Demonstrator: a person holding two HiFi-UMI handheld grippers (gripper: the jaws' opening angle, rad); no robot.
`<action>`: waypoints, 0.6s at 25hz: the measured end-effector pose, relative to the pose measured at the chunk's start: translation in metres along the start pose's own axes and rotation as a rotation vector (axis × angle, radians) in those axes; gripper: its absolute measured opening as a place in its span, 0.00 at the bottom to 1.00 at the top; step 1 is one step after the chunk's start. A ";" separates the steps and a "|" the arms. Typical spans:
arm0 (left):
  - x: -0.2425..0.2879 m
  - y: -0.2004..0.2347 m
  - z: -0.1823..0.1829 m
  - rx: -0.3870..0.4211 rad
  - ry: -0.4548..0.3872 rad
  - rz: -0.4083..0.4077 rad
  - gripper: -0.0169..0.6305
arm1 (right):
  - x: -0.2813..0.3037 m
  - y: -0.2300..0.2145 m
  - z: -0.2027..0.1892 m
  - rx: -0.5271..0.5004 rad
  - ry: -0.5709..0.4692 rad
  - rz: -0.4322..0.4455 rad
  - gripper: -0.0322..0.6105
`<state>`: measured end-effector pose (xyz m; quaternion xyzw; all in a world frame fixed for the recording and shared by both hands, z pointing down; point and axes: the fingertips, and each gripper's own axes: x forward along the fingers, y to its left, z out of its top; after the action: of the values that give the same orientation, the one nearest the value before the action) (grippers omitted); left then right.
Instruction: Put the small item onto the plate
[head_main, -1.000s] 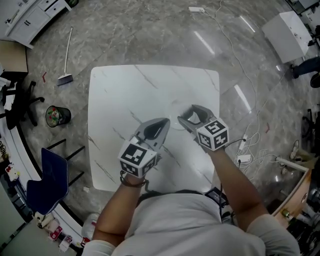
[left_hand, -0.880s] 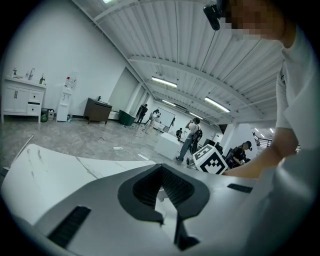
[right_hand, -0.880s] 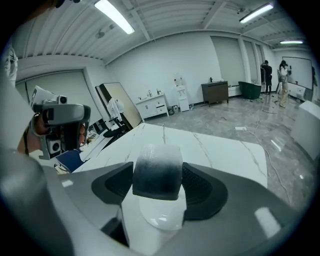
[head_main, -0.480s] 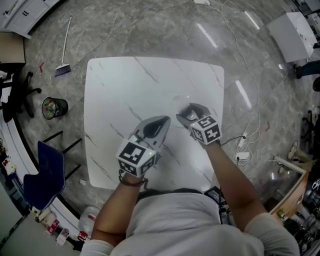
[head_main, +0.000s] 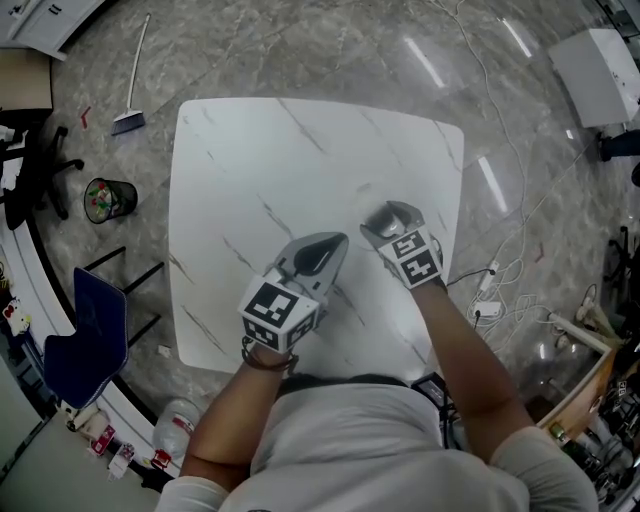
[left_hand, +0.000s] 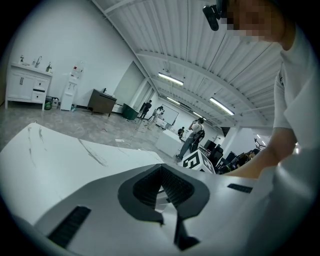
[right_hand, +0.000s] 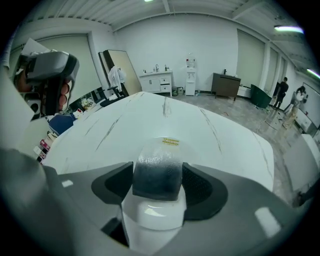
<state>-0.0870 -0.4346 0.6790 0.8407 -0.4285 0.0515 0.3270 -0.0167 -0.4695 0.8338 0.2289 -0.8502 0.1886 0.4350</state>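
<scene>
The right hand-held gripper (right_hand: 158, 181) is closed on the one small item (right_hand: 157, 169), a dark block with a frosted top, pinched by its sides between the jaws. The single clear plate (right_hand: 169, 145) lies on the bench (right_hand: 125, 120) just ahead of those jaws. The item looks light and stiff but perhaps slick, so a steady side grip seems wise, while the left hand-held gripper (left_hand: 161, 189), jaws together on nothing, rests beside the right one.
</scene>
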 end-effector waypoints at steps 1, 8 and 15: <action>-0.001 0.000 0.000 0.001 -0.001 0.001 0.04 | 0.002 0.001 0.000 -0.010 0.005 -0.003 0.51; -0.005 0.004 -0.004 -0.004 -0.002 0.011 0.04 | 0.009 0.002 -0.001 -0.043 0.029 -0.016 0.51; -0.013 0.009 -0.010 -0.011 -0.001 0.022 0.04 | 0.010 0.001 -0.001 -0.029 0.007 -0.024 0.51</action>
<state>-0.0999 -0.4231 0.6865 0.8342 -0.4382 0.0523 0.3306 -0.0224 -0.4702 0.8428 0.2319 -0.8486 0.1719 0.4433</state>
